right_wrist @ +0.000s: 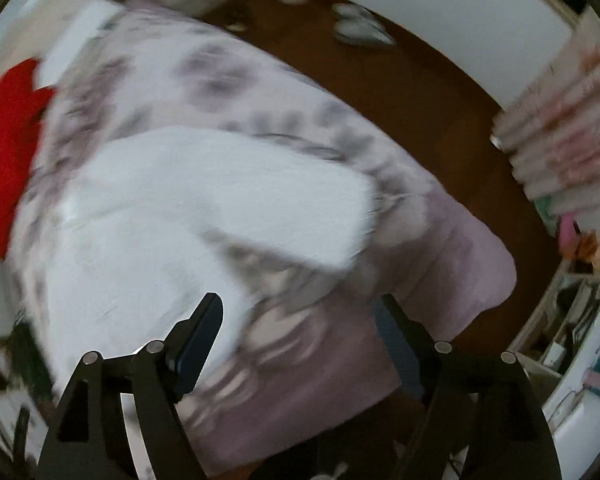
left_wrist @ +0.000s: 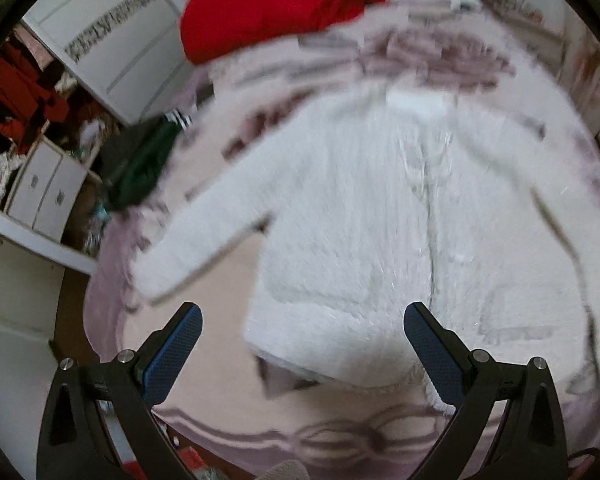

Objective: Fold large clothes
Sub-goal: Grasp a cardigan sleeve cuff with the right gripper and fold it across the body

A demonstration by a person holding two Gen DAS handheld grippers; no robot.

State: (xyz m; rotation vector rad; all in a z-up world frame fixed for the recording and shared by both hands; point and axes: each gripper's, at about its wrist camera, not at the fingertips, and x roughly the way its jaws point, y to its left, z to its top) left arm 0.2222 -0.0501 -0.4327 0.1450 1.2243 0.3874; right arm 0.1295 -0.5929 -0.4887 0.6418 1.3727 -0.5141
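- White fleece jacket [left_wrist: 380, 216]: spread flat on the pink patterned bedspread [left_wrist: 228, 280], sleeves out toward 8 and 4 o'clock; hem nearest the left gripper.
- Left gripper [left_wrist: 302, 312]: fingers spread wide, holding nothing, hovering over the hem.
- Right gripper [right_wrist: 300, 312]: fingers wide apart, nothing between them, above the jacket's sleeve [right_wrist: 260, 184].
- Red garment [left_wrist: 268, 8]: at 12 o'clock on the bed.
- Dark green garment [left_wrist: 140, 168]: at 9 o'clock, bed edge.

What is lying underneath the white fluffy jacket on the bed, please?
The white fluffy jacket lies spread flat on a pink patterned blanket, which shows all round it. Whatever lies beneath the jacket's body is covered. Both the left gripper and right gripper are open above it.
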